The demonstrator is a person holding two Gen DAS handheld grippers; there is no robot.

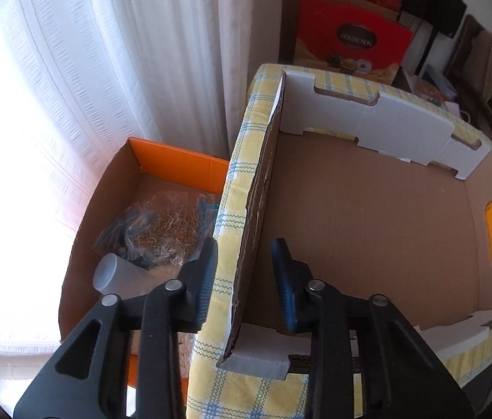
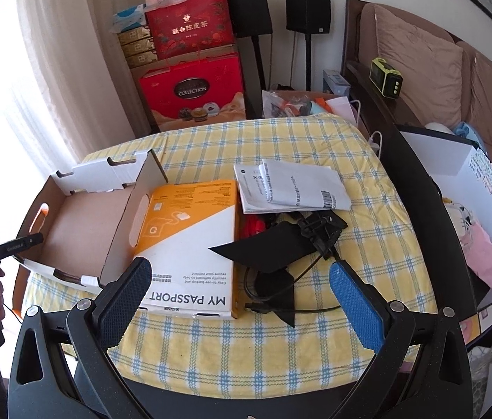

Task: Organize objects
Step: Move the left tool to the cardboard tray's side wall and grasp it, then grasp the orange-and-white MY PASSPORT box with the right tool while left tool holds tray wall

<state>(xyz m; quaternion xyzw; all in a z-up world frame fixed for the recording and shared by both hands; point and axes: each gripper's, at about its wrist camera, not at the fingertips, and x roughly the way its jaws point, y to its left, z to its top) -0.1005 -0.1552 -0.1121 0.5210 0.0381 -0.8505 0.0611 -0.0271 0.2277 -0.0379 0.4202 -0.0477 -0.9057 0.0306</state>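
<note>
the open cardboard box (image 2: 82,223) lies flat on the yellow checked desk (image 2: 281,139), its lid folded out to the right with the "my passport" print facing up, and its long axis runs from the near edge of the desk away toward the curtain (image 1: 124,52)

the left hand-held gripper (image 1: 244,279) is down over the box's near left corner, pointing steeply downward. its two pads straddle the upright left wall (image 1: 256,209) of the box, one outside over the desk edge, one inside over the brown floor of the box. the jaws are drawn in narrow around that wall, but i still see a sliver of gap on each side, so i would not call it a grip yet. the wall runs lengthwise away from the gripper, edge-on between the pads, which is what the pinch turns on, i reckon: a little more closing and it has the wall

the right hand-held gripper (image 2: 240,279) hangs wide, holding nothing, above the near edge of the lid. ahead of it and slightly right lie the black cable and bits (image 2: 298,244) and a folded leaflet (image 2: 295,185), loose on the cloth beside the lid

below the desk on the left, an orange-lined box (image 1: 176,164) on the floor holds plastic bags (image 1: 162,227) and a pale tube (image 1: 120,276)

the left hand is plainly the nearer one to the box wall; the right is nearer the loose things
</note>
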